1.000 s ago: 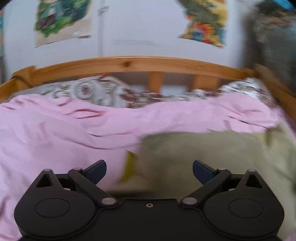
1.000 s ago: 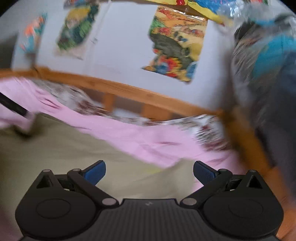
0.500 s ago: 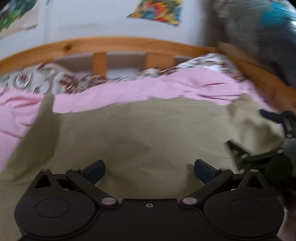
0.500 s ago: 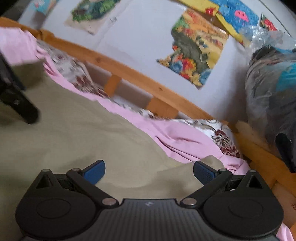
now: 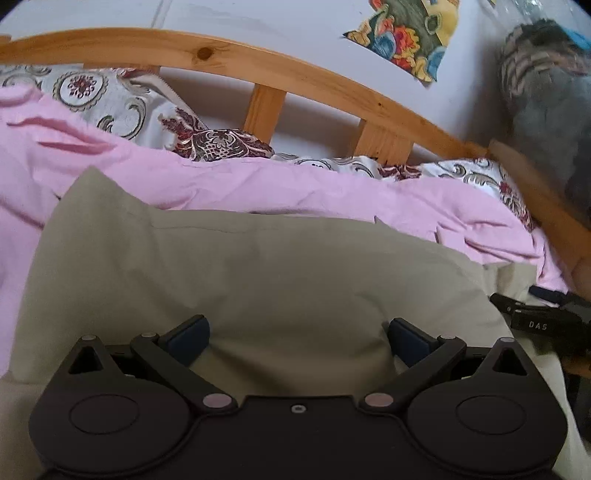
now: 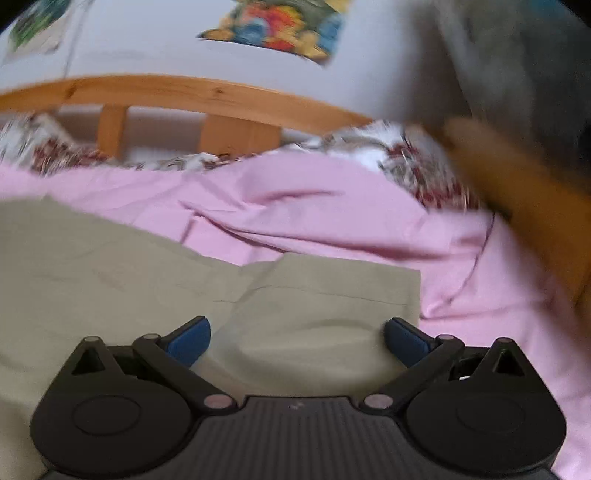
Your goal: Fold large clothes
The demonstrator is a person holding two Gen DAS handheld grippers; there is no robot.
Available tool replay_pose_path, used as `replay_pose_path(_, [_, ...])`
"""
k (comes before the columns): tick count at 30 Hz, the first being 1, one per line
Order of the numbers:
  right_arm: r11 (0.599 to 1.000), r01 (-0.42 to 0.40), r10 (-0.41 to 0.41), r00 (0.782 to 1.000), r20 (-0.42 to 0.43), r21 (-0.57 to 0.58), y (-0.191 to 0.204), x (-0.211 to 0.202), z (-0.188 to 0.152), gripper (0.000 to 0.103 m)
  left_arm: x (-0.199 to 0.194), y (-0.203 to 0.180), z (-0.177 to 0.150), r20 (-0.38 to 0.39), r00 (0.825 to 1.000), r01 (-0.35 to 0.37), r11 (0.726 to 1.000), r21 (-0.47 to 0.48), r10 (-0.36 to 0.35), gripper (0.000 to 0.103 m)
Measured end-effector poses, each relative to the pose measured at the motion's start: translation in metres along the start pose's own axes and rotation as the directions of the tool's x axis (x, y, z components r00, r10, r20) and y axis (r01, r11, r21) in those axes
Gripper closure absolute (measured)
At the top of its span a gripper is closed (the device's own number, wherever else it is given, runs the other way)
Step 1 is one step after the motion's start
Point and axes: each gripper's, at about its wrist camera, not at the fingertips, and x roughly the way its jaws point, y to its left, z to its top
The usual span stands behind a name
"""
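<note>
An olive-khaki garment (image 5: 258, 277) lies spread flat on the pink bedsheet (image 5: 332, 192). My left gripper (image 5: 298, 341) is open, low over the garment's near part, with cloth bulging between its blue pads. The right gripper shows at the right edge of the left wrist view (image 5: 546, 321). In the right wrist view the garment (image 6: 110, 266) ends in a hemmed corner flap (image 6: 332, 291). My right gripper (image 6: 297, 339) is open just above that flap, holding nothing.
A wooden bed rail (image 5: 295, 77) with slats runs along the far side, and a side rail (image 6: 524, 192) along the right. Patterned pillows (image 5: 122, 99) lie against the rail. Posters hang on the wall (image 5: 406, 33). A dark bundle (image 5: 546, 92) sits at the right.
Both grippers have swung over and come down close to the garment. The garment now lies flat; its raised left corner has dropped. Both jaws stayed open.
</note>
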Motion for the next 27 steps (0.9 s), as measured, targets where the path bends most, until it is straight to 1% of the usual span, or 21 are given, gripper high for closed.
replay_pose_path(4, [1.0, 0.003, -0.003, 1.0, -0.001, -0.009, 0.0, 0.001, 0.0, 0.0, -0.002, -0.001, 0.002, 0.001, 1.0, -0.003, 1.0, -0.001, 0.003, 0.001])
replay_pose_path(5, [1.0, -0.003, 0.003, 1.0, 0.001, -0.004, -0.002, 0.0, 0.0, 0.0, -0.005, -0.002, 0.005, -0.005, 1.0, -0.015, 1.0, -0.001, 0.015, 0.001])
replay_pose_path(7, [1.0, -0.011, 0.011, 1.0, -0.001, 0.001, -0.003, -0.008, 0.005, 0.0, -0.018, -0.008, 0.011, -0.021, 0.998, -0.063, 0.998, -0.008, 0.063, 0.001])
replay_pose_path(9, [1.0, -0.002, 0.003, 1.0, 0.014, -0.012, 0.005, -0.027, 0.015, 0.0, -0.039, -0.011, 0.013, -0.006, 0.996, -0.094, 0.995, -0.023, 0.094, 0.001])
replay_pose_path(11, [0.998, -0.056, 0.057, 0.997, 0.046, -0.029, 0.02, -0.056, 0.023, 0.0, -0.061, -0.016, 0.011, 0.013, 0.994, -0.106, 0.994, -0.017, 0.106, 0.001])
replay_pose_path(14, [0.986, -0.15, 0.155, 0.985, 0.072, -0.076, 0.056, -0.098, 0.022, 0.0, -0.085, -0.018, 0.004, 0.037, 0.986, -0.165, 0.986, 0.022, 0.164, 0.001])
replay_pose_path(16, [0.974, -0.206, 0.213, 0.974, 0.082, -0.093, 0.078, -0.117, 0.016, 0.0, -0.094, -0.014, -0.005, 0.056, 0.974, -0.222, 0.974, 0.043, 0.22, 0.001])
replay_pose_path(18, [0.967, -0.227, 0.238, 0.966, 0.096, -0.117, 0.099, -0.128, 0.006, 0.0, -0.097, -0.003, -0.013, 0.062, 0.961, -0.273, 0.961, 0.043, 0.27, 0.001])
replay_pose_path(19, [0.968, -0.213, 0.229, 0.967, 0.115, -0.135, 0.108, -0.131, 0.001, 0.0, -0.095, 0.003, -0.017, 0.048, 0.954, -0.298, 0.954, 0.037, 0.297, 0.001])
replay_pose_path(21, [0.97, -0.16, 0.186, 0.973, 0.135, -0.183, 0.123, -0.129, -0.01, 0.0, -0.09, 0.017, -0.023, 0.01, 0.947, -0.32, 0.947, 0.017, 0.32, 0.001])
replay_pose_path(23, [0.972, -0.152, 0.178, 0.974, 0.141, -0.178, 0.128, -0.122, -0.018, 0.0, -0.088, 0.026, -0.028, -0.002, 0.95, -0.313, 0.949, -0.017, 0.313, 0.001])
replay_pose_path(25, [0.976, -0.147, 0.165, 0.98, 0.109, -0.158, 0.13, -0.112, -0.022, 0.0, -0.085, 0.029, -0.031, 0.005, 0.953, -0.303, 0.953, -0.02, 0.303, 0.001])
replay_pose_path(27, [0.975, -0.157, 0.169, 0.983, 0.066, -0.158, 0.133, -0.102, -0.023, 0.0, -0.08, 0.028, -0.033, 0.001, 0.949, -0.314, 0.949, -0.009, 0.314, 0.001])
